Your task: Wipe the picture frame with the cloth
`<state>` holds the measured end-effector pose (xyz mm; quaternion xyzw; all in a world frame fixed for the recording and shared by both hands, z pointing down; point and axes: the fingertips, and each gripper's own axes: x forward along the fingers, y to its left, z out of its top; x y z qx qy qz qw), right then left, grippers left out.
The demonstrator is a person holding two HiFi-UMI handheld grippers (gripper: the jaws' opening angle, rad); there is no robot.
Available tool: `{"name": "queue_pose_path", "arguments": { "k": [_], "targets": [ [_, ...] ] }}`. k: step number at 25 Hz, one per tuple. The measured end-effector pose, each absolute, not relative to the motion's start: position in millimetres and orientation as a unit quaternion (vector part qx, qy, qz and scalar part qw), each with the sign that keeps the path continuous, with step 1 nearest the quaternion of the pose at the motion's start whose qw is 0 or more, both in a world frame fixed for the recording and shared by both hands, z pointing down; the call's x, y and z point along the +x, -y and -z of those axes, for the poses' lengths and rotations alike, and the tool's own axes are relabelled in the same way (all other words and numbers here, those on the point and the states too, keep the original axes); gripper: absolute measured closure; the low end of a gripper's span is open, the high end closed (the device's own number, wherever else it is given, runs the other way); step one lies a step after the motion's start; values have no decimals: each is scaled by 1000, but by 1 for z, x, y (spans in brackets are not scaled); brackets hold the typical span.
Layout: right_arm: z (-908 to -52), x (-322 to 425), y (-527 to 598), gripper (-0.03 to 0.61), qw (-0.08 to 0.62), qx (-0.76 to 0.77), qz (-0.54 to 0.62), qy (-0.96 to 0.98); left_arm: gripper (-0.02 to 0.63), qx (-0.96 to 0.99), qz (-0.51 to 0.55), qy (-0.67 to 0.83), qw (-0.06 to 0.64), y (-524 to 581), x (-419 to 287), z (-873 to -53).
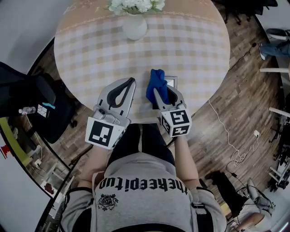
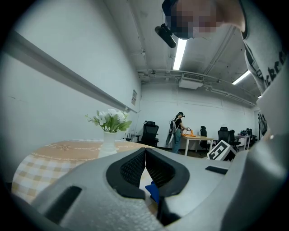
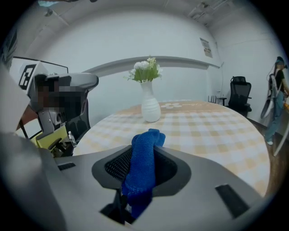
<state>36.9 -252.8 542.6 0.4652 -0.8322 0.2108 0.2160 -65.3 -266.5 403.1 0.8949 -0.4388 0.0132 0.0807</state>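
1. Table (image 1: 90,54): round, covered with a tan and white checked cover. A white vase (image 1: 134,27) of white flowers (image 1: 136,4) stands near the far edge. The person holding the grippers stands at the near edge.

2. Left gripper (image 1: 132,81): held over the near part of the table, left of the other gripper and apart from it. In the left gripper view its jaws meet at the tips with nothing between them (image 2: 145,151). The padded hollow behind the tips is bare.

3. Right gripper (image 1: 159,93): also over the near part of the table. Its jaws are clamped on a blue cloth (image 1: 157,84). In the right gripper view the cloth (image 3: 143,167) runs up between the pads, and its bunched end pokes out past the tips toward the vase (image 3: 150,108).

4. Picture frame (image 1: 172,82): small, pale-edged, on the table near the near edge. It sits just beyond the right gripper and at the right of the cloth. Only a corner shows in the head view, and the rest is covered by the cloth and the gripper. Whether the cloth touches it cannot be told.

5. Surroundings: wooden floor (image 1: 235,90) with a white cable (image 1: 226,131) trailing at the right. In the left gripper view, another person (image 2: 177,131) stands at a desk far across the room, among black chairs (image 2: 149,132).
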Motion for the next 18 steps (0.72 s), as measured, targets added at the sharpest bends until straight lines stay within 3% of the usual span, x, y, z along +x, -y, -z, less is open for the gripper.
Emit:
{"name": "queue_pose_path", "arguments": {
  "k": [6, 18],
  "targets": [
    [-579, 34, 259, 454, 306, 444, -226, 812, 597, 882, -21, 464, 85, 274, -80, -410],
    [-589, 64, 265, 459, 342, 462, -235, 784, 597, 877, -22, 472, 90, 276, -75, -409]
  ]
}}
